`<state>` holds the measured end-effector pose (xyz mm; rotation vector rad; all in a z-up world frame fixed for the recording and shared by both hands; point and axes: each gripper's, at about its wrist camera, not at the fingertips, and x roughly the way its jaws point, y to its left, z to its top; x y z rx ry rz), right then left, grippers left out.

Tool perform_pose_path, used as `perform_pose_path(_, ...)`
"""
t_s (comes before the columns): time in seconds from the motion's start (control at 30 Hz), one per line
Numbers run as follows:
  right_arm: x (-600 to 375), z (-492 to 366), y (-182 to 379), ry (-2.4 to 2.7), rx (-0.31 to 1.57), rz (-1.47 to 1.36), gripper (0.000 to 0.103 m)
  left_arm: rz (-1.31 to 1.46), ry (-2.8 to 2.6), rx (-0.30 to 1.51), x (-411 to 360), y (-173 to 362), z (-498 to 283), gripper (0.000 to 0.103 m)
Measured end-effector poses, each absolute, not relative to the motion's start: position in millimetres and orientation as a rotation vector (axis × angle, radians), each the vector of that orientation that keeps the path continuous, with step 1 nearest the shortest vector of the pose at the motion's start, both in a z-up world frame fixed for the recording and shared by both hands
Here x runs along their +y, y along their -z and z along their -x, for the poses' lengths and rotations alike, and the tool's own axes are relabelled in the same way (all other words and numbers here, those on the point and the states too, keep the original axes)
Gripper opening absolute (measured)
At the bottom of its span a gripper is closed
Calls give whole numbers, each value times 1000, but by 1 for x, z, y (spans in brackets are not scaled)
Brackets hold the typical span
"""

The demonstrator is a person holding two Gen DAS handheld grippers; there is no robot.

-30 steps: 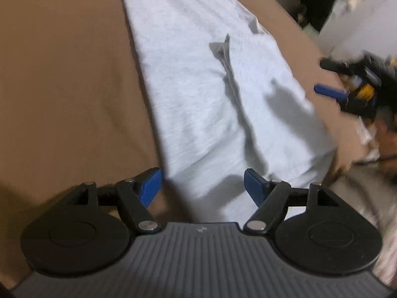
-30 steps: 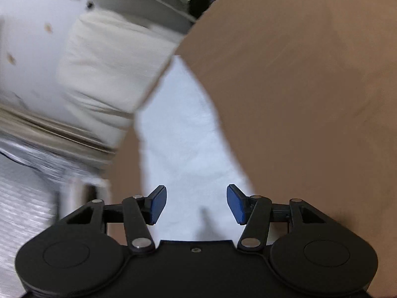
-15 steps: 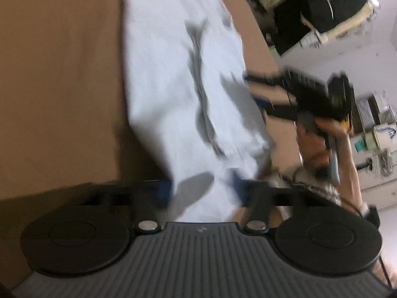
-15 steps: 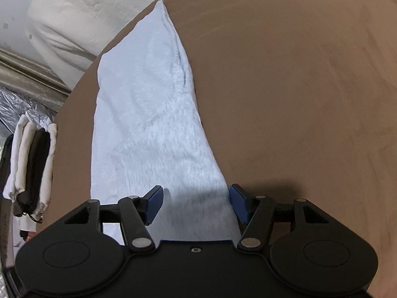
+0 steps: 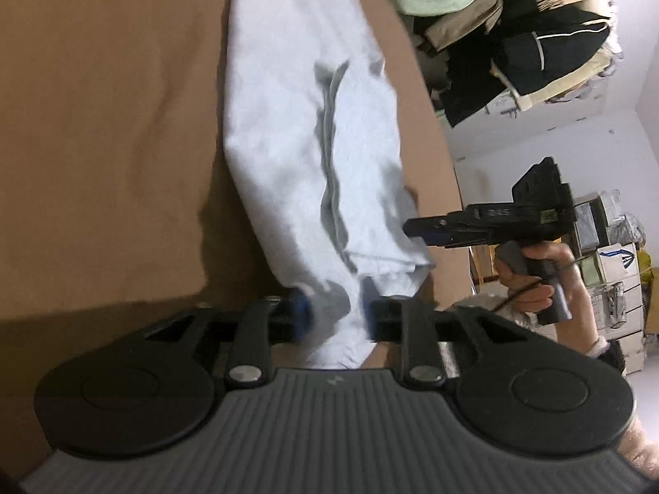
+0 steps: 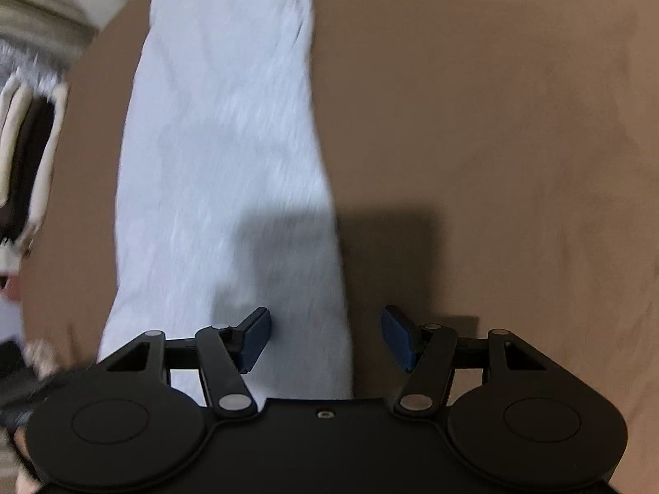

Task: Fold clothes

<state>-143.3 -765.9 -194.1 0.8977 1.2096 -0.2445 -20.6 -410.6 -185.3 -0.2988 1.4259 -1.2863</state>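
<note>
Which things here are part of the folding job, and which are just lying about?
Job: grey garment, brown table, left gripper, right gripper.
Lying about: clothes pile, boxes, folded pale and dark cloth.

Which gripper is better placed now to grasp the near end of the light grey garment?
Left. The left gripper already straddles the light grey garment hem; the right gripper is open over its edge.

Pale grey garment (image 5: 288, 131); brown surface (image 6: 494, 123); blue fingers (image 6: 257, 335).
</note>
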Motion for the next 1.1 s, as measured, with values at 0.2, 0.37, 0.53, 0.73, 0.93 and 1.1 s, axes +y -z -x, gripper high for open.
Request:
perform_pose_path(0.2,-741,129,206,56,1297,-836,54,107,1281,1340,-429,189,48,9)
perform_pose_path(0.37,-734,138,186,-34,1158,-812,23,381,1348,1348,-406,172,31,6)
perform_pose_path(0.53,-745,154,184,-18,1111,-838,27,275,1318,1427,-415,189,28,12)
perform_pose_path(0.73,-745,139,199,-11,1181,-864,53,198,1324,1426,-425,195,38,38)
perform_pose_path(0.93,-744,131,213,12,1231,-883,23,269,1317,1437,-431,199,45,55)
perform_pose_path(1.1,-724,126,199,-23,1182,-800,20,277,1327,1421,-419,189,42,7)
